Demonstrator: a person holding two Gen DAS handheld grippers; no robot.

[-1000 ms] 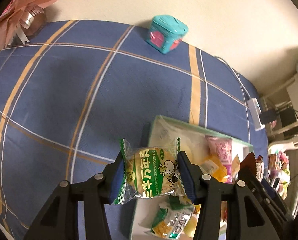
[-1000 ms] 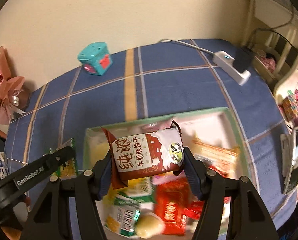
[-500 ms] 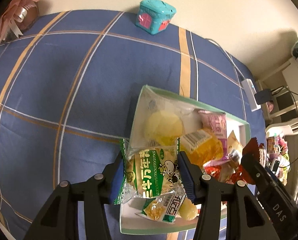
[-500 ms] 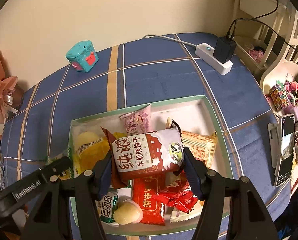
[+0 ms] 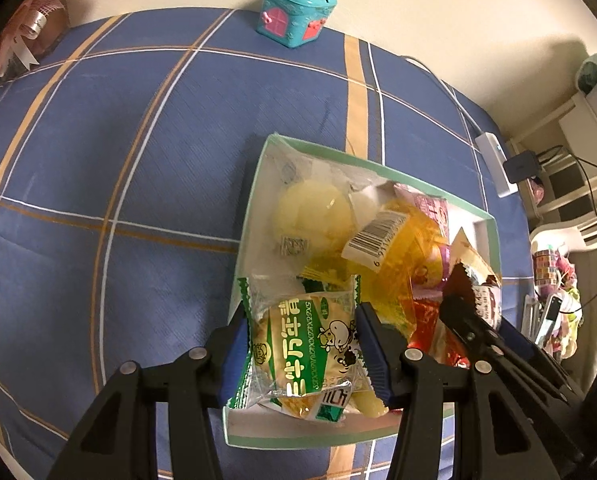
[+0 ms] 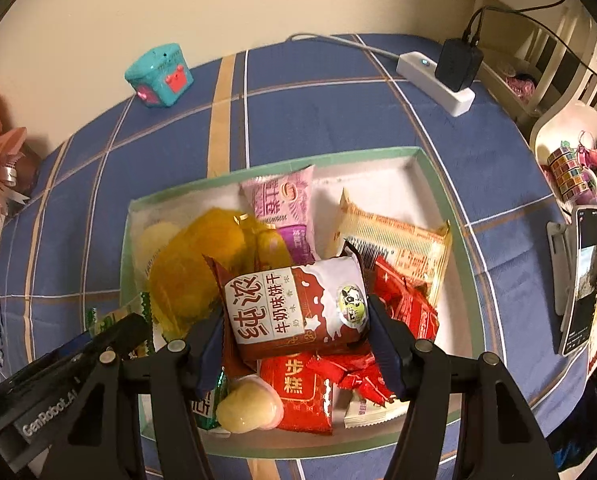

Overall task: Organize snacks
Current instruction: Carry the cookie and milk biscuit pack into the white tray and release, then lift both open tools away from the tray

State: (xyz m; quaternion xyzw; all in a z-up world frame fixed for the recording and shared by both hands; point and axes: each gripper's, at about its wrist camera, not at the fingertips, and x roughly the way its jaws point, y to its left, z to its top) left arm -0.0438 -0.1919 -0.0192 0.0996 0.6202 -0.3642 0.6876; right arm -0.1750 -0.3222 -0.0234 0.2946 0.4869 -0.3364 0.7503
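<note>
Jaws of both grippers clamp snacks over the tray (image 6: 450,216): left a green packet (image 5: 304,354), right a brown packet (image 6: 298,308)

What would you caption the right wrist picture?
Right tool holds a brown-and-white biscuit packet above a green-rimmed snack box.
</note>
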